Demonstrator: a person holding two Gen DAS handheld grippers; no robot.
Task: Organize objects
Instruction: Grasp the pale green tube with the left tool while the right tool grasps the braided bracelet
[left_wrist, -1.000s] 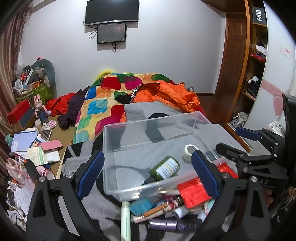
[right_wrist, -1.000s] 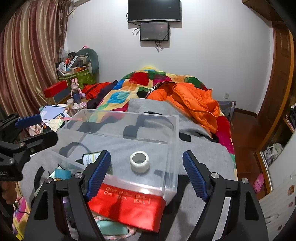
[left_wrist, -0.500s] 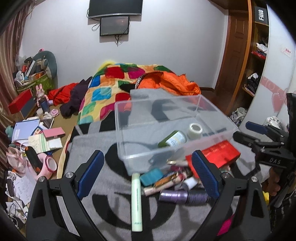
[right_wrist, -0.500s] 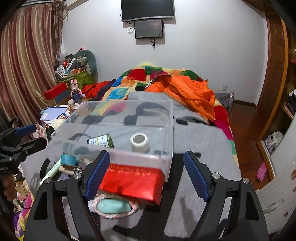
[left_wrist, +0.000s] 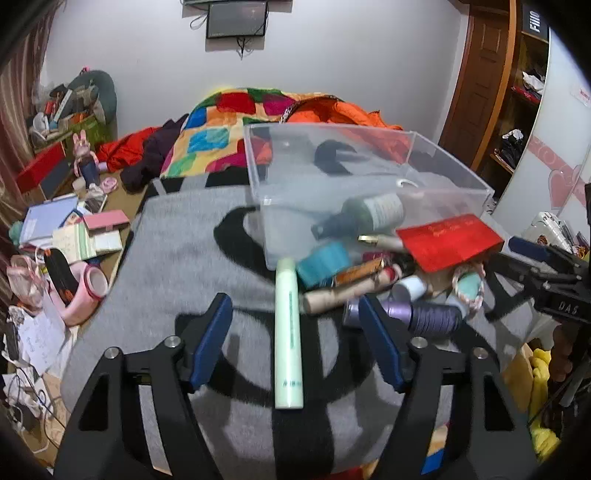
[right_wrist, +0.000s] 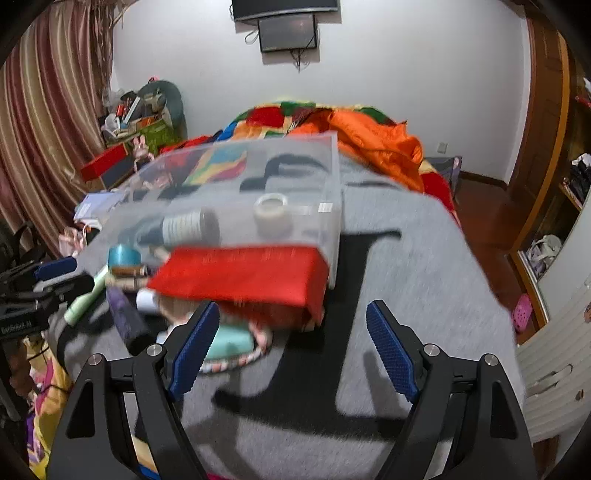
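Observation:
A clear plastic bin sits on a grey and black blanket. Inside lie a green bottle and a white tape roll. In front of the bin lies a pile: a pale green tube, a red box, a teal item, a purple bottle and a mint case. My left gripper is open and empty, straddling the green tube from above. My right gripper is open and empty, just in front of the red box.
A bed with a patchwork quilt and an orange jacket lies behind the bin. Books, boxes and pink items clutter the floor at left. A wooden door and shelves stand at right.
Both grippers have pulled back and down from the bin. The pile of loose items now lies in front of them. The left gripper's fingers have come closer together around the green tube.

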